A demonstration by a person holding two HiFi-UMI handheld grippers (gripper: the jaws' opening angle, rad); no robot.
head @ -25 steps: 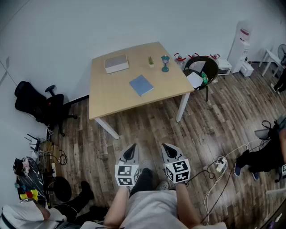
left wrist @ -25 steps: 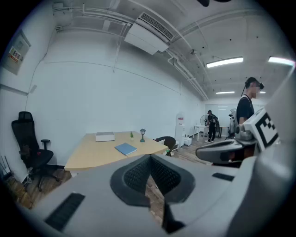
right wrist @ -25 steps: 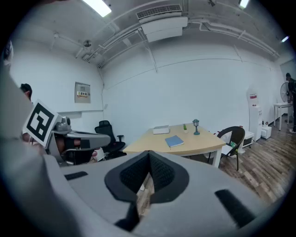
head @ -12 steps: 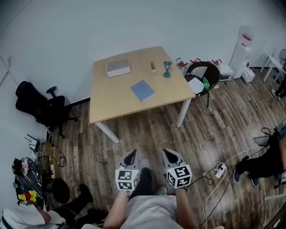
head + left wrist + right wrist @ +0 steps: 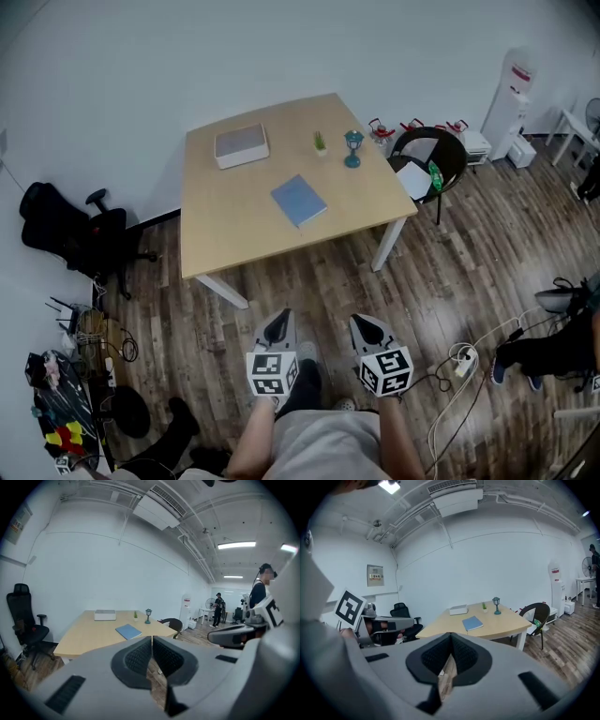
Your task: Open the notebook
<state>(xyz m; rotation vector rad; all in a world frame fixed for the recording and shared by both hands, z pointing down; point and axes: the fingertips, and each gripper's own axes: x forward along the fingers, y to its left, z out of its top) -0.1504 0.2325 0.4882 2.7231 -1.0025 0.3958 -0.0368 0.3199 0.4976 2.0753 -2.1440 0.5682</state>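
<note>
Bare tabletop (image 5: 230, 220) all round the notebook (image 5: 299, 201); box (image 5: 241, 145), plant (image 5: 320, 142), lamp (image 5: 352, 148) along far edge

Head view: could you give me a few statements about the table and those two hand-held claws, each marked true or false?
1. The blue notebook lies closed on the table. True.
2. The left gripper holds the notebook. False: it is shut on nothing, over the floor, short of the table.
3. A white box sits near the table's far edge. True.
4. The notebook lies on top of the white box. False: they lie apart, the notebook nearer the middle.
5. The right gripper has its jaws wide open. False: they are together, with nothing between them.
</note>
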